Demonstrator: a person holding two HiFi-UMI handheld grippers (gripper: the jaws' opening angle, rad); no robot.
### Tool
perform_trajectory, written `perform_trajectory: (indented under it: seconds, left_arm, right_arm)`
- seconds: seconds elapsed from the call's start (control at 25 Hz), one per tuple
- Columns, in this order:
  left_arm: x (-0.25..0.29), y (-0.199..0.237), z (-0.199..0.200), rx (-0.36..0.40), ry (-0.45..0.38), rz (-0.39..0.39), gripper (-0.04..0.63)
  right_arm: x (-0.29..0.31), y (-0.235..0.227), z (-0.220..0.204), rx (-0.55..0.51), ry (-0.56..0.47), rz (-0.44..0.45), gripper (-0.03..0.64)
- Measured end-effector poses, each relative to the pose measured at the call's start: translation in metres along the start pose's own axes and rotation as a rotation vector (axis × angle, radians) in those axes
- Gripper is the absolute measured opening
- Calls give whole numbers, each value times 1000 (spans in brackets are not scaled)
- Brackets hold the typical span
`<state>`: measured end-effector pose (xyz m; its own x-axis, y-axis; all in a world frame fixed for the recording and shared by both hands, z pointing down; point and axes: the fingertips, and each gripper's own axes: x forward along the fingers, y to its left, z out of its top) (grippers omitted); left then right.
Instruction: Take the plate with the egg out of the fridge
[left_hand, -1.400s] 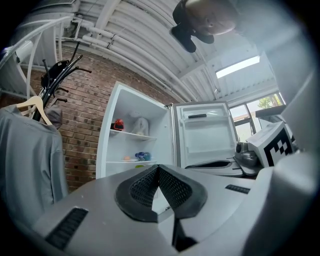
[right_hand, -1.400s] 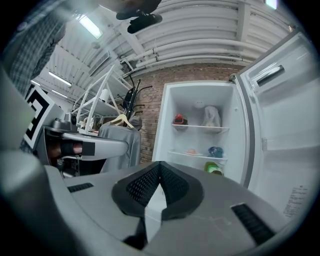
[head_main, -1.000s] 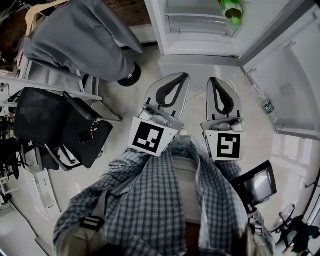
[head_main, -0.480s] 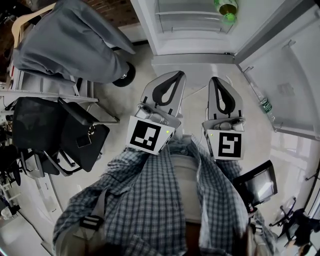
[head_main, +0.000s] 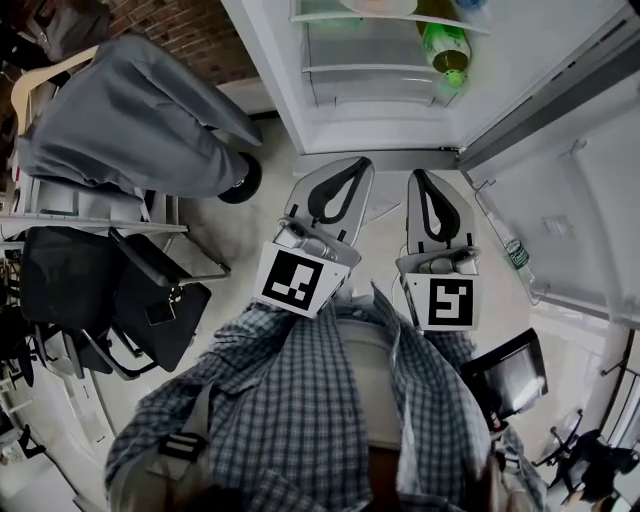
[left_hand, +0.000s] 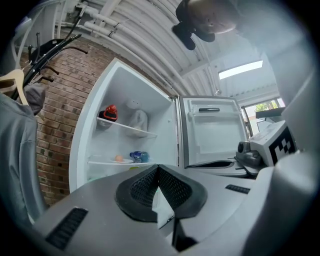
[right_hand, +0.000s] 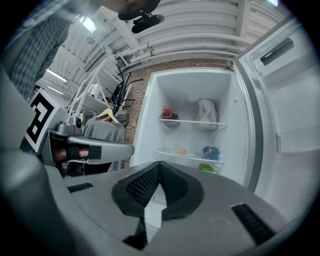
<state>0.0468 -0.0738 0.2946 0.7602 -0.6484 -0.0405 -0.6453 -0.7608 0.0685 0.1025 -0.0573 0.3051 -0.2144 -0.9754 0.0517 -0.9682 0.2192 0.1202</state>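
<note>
The fridge (head_main: 330, 110) stands open ahead of me. An orange-tan egg (right_hand: 181, 151) lies on a pale plate (right_hand: 187, 154) on the middle shelf, also seen from the left gripper view as egg (left_hand: 118, 158) on plate (left_hand: 123, 161). My left gripper (head_main: 357, 163) and right gripper (head_main: 417, 176) are held side by side in front of my body, short of the fridge. Each has its jaws closed tip to tip with nothing between them. Both point at the fridge, well apart from the plate.
A blue bottle (right_hand: 210, 152) lies right of the plate, a green bottle (head_main: 445, 45) below. A red item (right_hand: 166, 112) and white bag (right_hand: 205, 111) sit on the upper shelf. The open door (head_main: 560, 200) holds a bottle (head_main: 515, 255). Grey coat (head_main: 140, 110) and black bag (head_main: 160, 300) stand left.
The fridge interior has come further into the head view, with more shelves showing. Both grippers sit slightly higher in the view, closer to the fridge, still shut.
</note>
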Motion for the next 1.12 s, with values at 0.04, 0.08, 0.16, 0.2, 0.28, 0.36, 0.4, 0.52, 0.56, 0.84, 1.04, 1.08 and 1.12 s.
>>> perform_trajectory:
  seconds: [0.04, 0.08, 0.16, 0.2, 0.28, 0.36, 0.4, 0.52, 0.56, 0.84, 1.04, 1.08, 1.12]
  left_arm:
    - [5, 3, 1, 0, -1, -3, 6]
    - [10, 6, 1, 0, -3, -6, 6]
    - [19, 13, 3, 0, -9, -10, 5]
    - [23, 16, 5, -1, -11, -12, 5]
    - [31, 23, 7, -3, -15, -16, 6]
    - [39, 29, 8, -7, -18, -22, 6]
    - [44, 32, 9, -8, -21, -25, 6]
    - [56, 42, 13, -6, -40, -36, 6]
    - [59, 45, 13, -7, -42, -38, 6]
    - [79, 73, 6, -4, -33, -31, 6]
    - [87, 83, 3, -8, -26, -27, 5]
    - [89, 83, 3, -6, -25, -25, 5]
    - [91, 84, 1, -2, -23, -21, 6]
  right_arm:
    - [5, -4, 0, -3, 2, -2, 5]
    - [10, -7, 0, -8, 0, -5, 5]
    - [21, -12, 5, -7, -15, -15, 5]
    - [26, -14, 7, -5, -18, -19, 5]
    - [35, -18, 9, -5, -19, -26, 5]
    - [43, -22, 11, -18, -23, -31, 5]
    - [48, -24, 12, -27, -26, -33, 5]
    - [63, -29, 15, -37, -34, -39, 5]
    - [67, -29, 15, -40, -34, -37, 5]
    - [95, -34, 7, -88, -8, -26, 5]
    - [108, -40, 0, -81, 11, -27, 5]
    - [110, -42, -2, -82, 11, -26, 5]
    - [113, -46, -5, -82, 13, -24, 5]
